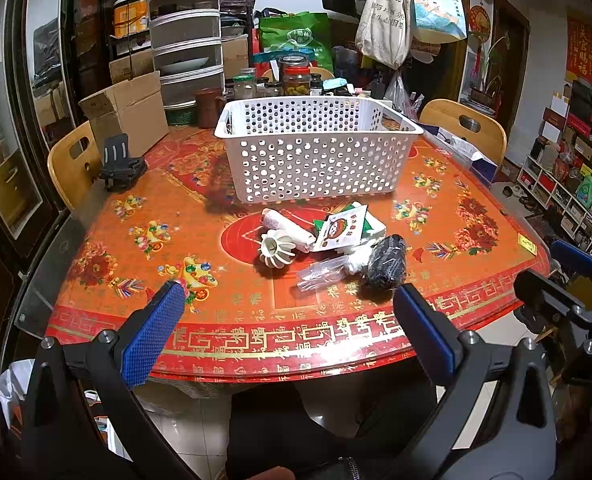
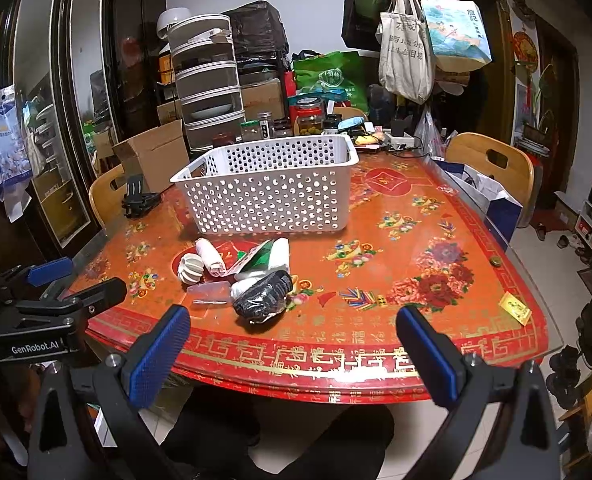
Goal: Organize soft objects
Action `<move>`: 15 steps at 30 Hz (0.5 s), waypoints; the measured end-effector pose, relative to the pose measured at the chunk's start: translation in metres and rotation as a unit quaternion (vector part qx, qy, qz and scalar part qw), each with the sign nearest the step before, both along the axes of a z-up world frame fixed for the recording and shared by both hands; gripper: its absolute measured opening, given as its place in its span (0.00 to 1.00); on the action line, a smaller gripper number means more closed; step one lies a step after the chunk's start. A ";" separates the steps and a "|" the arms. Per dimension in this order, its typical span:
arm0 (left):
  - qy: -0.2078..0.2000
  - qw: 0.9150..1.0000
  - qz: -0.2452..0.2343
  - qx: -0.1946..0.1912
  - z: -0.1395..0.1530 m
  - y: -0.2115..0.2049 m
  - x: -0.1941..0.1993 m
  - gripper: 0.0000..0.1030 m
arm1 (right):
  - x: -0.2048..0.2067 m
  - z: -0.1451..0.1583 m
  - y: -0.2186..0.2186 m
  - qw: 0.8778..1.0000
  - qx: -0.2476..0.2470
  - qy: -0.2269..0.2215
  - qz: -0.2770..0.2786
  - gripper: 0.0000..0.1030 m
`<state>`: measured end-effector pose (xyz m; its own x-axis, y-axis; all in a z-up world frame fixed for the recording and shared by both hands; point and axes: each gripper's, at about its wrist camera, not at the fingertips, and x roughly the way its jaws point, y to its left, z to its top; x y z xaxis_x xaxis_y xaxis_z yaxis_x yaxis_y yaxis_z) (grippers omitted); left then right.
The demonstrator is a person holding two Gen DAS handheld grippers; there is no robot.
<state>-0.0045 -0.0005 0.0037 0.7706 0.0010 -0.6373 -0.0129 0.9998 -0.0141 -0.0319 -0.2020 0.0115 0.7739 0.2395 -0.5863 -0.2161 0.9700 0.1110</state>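
A glossy sheet covers the desk (image 1: 475,184), over a red-orange cloth printed with flowers and gold characters. Toward its far half stands a white plastic basket (image 1: 315,152), rectangular and perforated all over with round holes. Just in front of the basket lies a loose cluster of soft things: a pale rolled cloth (image 1: 286,227), a white ribbed, pumpkin-shaped piece (image 1: 276,249) touching the roll's near side, a flat printed packet (image 1: 341,227) lying on a white-and-green pack, a crinkled clear plastic bag (image 1: 320,272), and a dark, textured bundle in shiny wrap (image 1: 387,262) at the cluster's right end. A brown cardboard box (image 1: 128,114) sits at the far left of the desk, with a black clamp-like gadget (image 1: 120,166) just before it. The left claw (image 1: 290,328) hovers over the near edge of the desk, its blue, dimpled pads spread wide, holding nothing. The right claw (image 2: 294,350) is posed likewise beside it, level with the desk's near rim, its pads also wide apart and empty, aimed at the dark bundle.
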 end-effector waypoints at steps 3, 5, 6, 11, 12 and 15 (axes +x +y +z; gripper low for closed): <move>0.000 1.000 0.000 0.000 0.000 0.000 0.000 1.00 | 0.000 0.000 0.000 1.000 0.001 0.000 0.000 1.00; 0.000 1.000 0.000 0.000 -0.001 -0.001 0.001 1.00 | 0.000 0.001 0.001 1.000 0.003 -0.001 0.001 1.00; 0.000 1.000 0.000 0.000 -0.001 -0.001 0.001 1.00 | 0.000 0.002 0.001 1.000 0.005 -0.001 0.001 1.00; 0.000 1.000 0.000 0.000 -0.001 -0.001 0.001 1.00 | -0.001 0.001 0.000 1.000 0.010 -0.003 0.000 1.00; 0.000 1.000 0.000 0.001 -0.001 -0.001 0.001 1.00 | -0.001 0.001 0.001 1.000 0.010 -0.003 0.000 1.00; -0.004 1.000 0.002 0.010 -0.003 -0.004 0.002 1.00 | -0.001 0.000 0.001 1.000 0.012 -0.003 0.002 1.00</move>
